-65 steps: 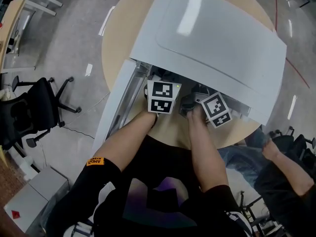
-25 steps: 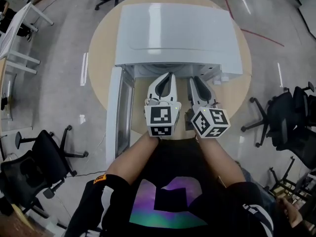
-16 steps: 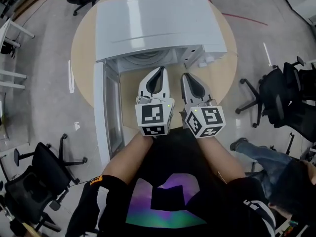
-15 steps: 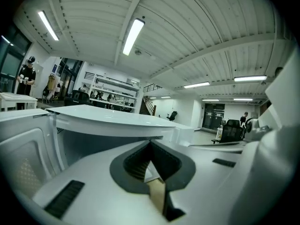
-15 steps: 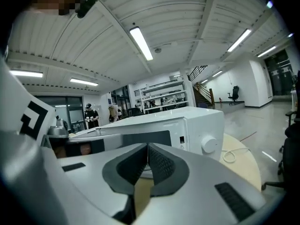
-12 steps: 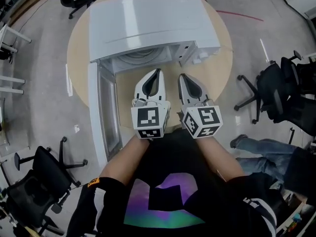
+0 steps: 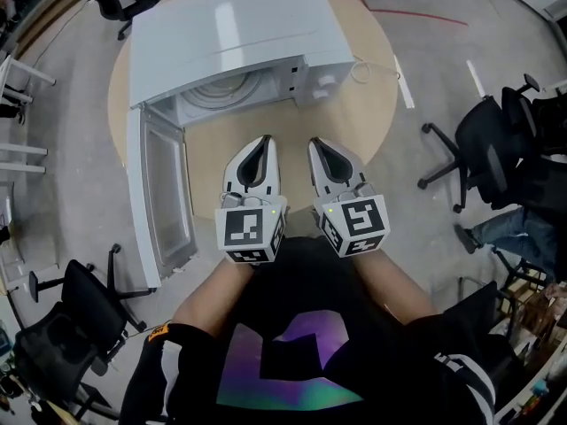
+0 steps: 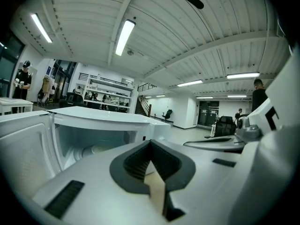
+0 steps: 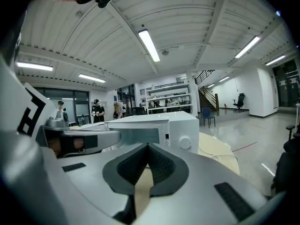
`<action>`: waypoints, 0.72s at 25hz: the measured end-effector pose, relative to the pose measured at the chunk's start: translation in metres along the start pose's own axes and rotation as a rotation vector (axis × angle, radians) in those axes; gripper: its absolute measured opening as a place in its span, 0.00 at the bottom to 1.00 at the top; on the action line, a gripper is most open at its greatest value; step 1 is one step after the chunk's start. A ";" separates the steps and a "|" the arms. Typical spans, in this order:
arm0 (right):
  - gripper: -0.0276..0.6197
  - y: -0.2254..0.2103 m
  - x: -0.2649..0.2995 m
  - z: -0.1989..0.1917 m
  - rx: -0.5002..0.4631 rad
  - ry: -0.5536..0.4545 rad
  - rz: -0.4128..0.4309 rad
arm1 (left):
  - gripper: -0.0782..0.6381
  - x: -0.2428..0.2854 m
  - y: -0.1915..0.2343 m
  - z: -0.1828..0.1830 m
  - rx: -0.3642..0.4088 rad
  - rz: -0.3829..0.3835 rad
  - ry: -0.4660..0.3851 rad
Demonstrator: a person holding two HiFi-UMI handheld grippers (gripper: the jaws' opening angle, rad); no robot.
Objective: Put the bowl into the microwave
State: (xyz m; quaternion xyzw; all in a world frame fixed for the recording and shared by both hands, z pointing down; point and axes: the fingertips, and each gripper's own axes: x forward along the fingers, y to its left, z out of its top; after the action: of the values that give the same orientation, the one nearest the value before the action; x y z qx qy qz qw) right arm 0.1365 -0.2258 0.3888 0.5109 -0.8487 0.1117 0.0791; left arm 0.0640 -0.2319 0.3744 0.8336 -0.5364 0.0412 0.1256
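- Both grippers have drawn back towards the person since half a second ago; more bare table now shows between their tips and the microwave [image 7: 230,25].
- Bowl [image 7: 223,91]: a pale round ringed shape inside the open cavity. From the head view I cannot separate it from the turntable under it.
- Microwave door [image 7: 159,193] hangs swung out to the left, fully open.
- Left gripper [image 7: 264,140]: jaws closed tip to tip, nothing between them, only tan tabletop seen through the gap behind the tips.
- Right gripper [image 7: 314,142]: the same, tips meeting, empty, just beside the left one and pointing at the microwave front.
- Both hover over the round table [image 7: 363,122], clear of the microwave.
- White cable [image 7: 372,65] lies on the table right of the microwave.
- Office chairs [image 7: 483,140] stand on the grey floor around.
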 end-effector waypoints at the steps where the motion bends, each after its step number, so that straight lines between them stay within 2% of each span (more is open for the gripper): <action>1: 0.07 -0.004 -0.008 -0.001 -0.004 0.000 0.003 | 0.17 -0.002 -0.009 -0.001 -0.002 -0.001 0.000; 11: 0.07 -0.032 -0.095 -0.013 -0.002 -0.006 0.030 | 0.17 -0.040 -0.088 -0.019 0.014 0.034 0.001; 18: 0.07 -0.028 -0.147 -0.027 -0.014 -0.003 0.079 | 0.17 -0.081 -0.124 -0.037 0.011 0.092 -0.005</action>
State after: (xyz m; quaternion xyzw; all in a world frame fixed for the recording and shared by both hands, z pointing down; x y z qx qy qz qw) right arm 0.2305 -0.1063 0.3815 0.4768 -0.8689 0.1082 0.0771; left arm 0.1448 -0.1025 0.3731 0.8086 -0.5744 0.0477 0.1177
